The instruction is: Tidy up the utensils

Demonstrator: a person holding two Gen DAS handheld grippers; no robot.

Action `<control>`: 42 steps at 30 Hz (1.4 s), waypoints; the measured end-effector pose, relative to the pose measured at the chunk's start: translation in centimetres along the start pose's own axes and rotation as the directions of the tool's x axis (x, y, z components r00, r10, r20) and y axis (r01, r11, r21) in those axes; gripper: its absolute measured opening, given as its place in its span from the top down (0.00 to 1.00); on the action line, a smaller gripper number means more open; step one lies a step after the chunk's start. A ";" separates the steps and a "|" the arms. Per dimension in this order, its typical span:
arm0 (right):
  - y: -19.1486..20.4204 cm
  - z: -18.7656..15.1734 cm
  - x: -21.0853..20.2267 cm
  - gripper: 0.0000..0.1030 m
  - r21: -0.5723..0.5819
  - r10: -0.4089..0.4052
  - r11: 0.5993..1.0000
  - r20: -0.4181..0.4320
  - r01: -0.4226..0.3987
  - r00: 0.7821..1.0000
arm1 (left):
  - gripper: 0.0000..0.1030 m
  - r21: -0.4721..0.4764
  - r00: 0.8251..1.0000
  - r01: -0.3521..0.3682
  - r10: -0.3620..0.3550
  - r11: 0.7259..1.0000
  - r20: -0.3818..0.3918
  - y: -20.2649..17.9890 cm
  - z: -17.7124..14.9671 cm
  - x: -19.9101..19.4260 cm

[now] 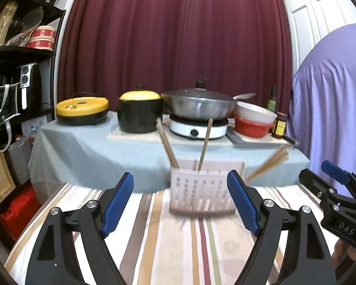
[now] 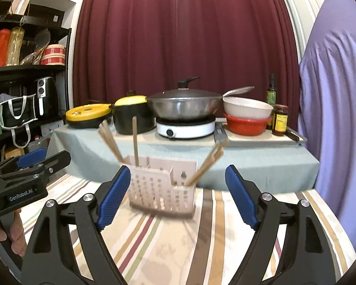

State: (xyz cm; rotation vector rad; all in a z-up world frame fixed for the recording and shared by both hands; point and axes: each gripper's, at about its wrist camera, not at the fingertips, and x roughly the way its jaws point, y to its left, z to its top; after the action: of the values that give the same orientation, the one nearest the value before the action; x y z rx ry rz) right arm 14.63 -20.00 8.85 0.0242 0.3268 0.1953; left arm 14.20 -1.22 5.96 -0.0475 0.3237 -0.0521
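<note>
The white slotted utensil holder [image 1: 201, 187] with its wooden chopsticks [image 1: 205, 144] stands near the far edge of the striped tabletop [image 1: 154, 237], likely light and easy to tip, so the released left gripper [image 1: 180, 204] and released right gripper [image 2: 178, 199] should take each thin, stiff stick near its upper end.

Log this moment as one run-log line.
task: organize utensils | left claw: open, empty | right claw: open, empty | utensil holder: upright on striped cloth | chopsticks: in holder, leaning
</note>
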 end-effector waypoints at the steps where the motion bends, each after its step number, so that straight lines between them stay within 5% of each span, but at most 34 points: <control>1: 0.1 -0.3 -0.4 0.22 -0.001 0.001 1.000 -0.004 -0.001 1.000 | 0.24 0.003 1.000 -0.004 0.004 1.000 -0.004 0.0 -0.5 -0.5; 21: 2.0 -4.9 -8.5 0.22 -0.046 -0.005 0.999 -0.042 0.003 0.999 | 0.21 0.009 0.997 -0.040 0.040 0.999 -0.063 0.2 -5.5 -8.2; 42: 2.2 -6.1 -11.7 0.21 -0.055 -0.020 0.998 -0.023 0.019 1.000 | 0.20 0.001 0.997 -0.051 0.051 0.999 -0.055 0.5 -6.7 -10.3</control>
State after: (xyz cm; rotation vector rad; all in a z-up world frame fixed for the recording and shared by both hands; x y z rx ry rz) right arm 1.39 -20.13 6.85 -0.0357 0.3448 0.1850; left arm 2.30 -0.37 2.84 -0.0383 0.3803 -0.0024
